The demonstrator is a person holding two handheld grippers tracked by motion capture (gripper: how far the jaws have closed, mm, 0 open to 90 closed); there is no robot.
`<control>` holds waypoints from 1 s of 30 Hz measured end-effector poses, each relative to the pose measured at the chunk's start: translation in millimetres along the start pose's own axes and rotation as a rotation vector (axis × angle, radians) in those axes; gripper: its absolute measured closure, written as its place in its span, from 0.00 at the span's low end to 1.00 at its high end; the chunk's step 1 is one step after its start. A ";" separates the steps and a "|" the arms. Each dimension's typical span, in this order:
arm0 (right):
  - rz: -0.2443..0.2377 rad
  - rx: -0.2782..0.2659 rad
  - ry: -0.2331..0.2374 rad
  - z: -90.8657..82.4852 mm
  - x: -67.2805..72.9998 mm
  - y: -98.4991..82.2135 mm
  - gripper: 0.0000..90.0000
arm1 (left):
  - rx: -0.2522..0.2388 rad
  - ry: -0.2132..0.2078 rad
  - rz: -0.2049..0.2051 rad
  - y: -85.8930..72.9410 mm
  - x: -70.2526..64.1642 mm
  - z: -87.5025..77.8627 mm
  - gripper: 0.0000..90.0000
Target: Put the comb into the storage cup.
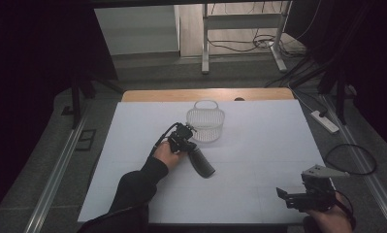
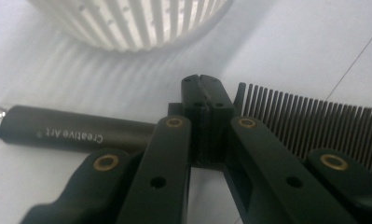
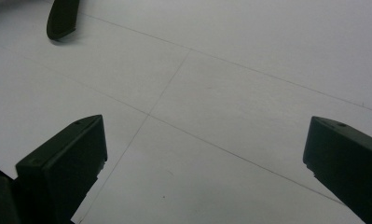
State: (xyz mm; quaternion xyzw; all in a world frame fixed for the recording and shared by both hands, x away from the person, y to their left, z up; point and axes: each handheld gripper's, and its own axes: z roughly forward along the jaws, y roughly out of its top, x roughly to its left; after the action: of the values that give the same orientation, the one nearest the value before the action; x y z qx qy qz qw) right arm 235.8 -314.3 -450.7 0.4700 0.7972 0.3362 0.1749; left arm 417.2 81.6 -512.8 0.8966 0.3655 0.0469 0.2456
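My left gripper (image 1: 189, 131) (image 2: 203, 91) sits low over the white table (image 1: 259, 145), just short of a white slatted basket (image 1: 206, 124) (image 2: 132, 23). Its jaws are pressed together, and I see nothing between the tips. A dark comb (image 1: 203, 164) (image 2: 314, 126) lies just behind the tips, its teeth running off to the right in the left gripper view. On the other side lies a dark handle printed "Creative Art" (image 2: 76, 133). My right gripper (image 1: 284, 196) (image 3: 204, 154) rests near the table's front right corner, jaws wide apart over bare table.
The comb's rounded end (image 3: 62, 18) shows far off in the right gripper view. A wooden strip (image 1: 205, 94) edges the table's far side. Beyond it are a metal frame (image 1: 205, 43) and floor cables. A power strip (image 1: 325, 122) lies on the floor at the right.
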 end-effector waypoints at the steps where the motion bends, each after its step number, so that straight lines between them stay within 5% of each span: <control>1: 0.000 0.000 0.000 0.0 0.0 0.0 0.00 | 0.000 0.000 0.000 0.0 0.0 0.0 0.98; 18: -0.001 0.000 -0.001 0.1 0.3 0.0 0.00 | 0.037 0.012 -0.009 -30.5 9.3 -20.6 0.98; 30: -0.003 0.001 -0.003 0.4 0.7 0.3 0.00 | 0.058 0.014 -0.064 -72.8 16.2 -39.0 0.98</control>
State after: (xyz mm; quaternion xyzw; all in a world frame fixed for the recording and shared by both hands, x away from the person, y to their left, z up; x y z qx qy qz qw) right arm 235.9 -313.4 -450.7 0.4693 0.7979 0.3347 0.1764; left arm 372.7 153.0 -514.9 0.8908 0.3971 0.0349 0.2183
